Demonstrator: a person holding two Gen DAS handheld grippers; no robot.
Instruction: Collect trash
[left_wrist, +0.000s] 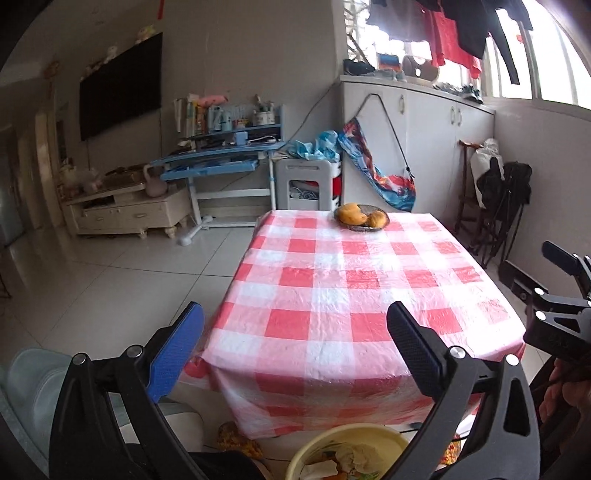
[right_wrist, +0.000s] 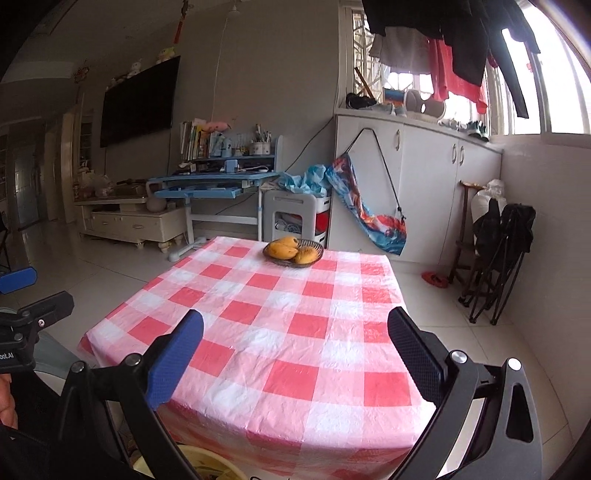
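While both grippers gape | crinkled checked tablecloth (left_wrist: 354, 295) (plastic) | round yellow bin (left_wrist: 347, 450)

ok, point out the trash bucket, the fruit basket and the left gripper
trash bucket (left_wrist: 345, 435), left wrist view, yellow rim
fruit basket (right_wrist: 314, 246), right wrist view, right rim
left gripper (left_wrist: 295, 354), left wrist view, midway between fingertips

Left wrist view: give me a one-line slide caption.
Open left gripper above red-and-white checked tablecloth, yellow plastic trash basin below, wicker fruit basket at far edge.
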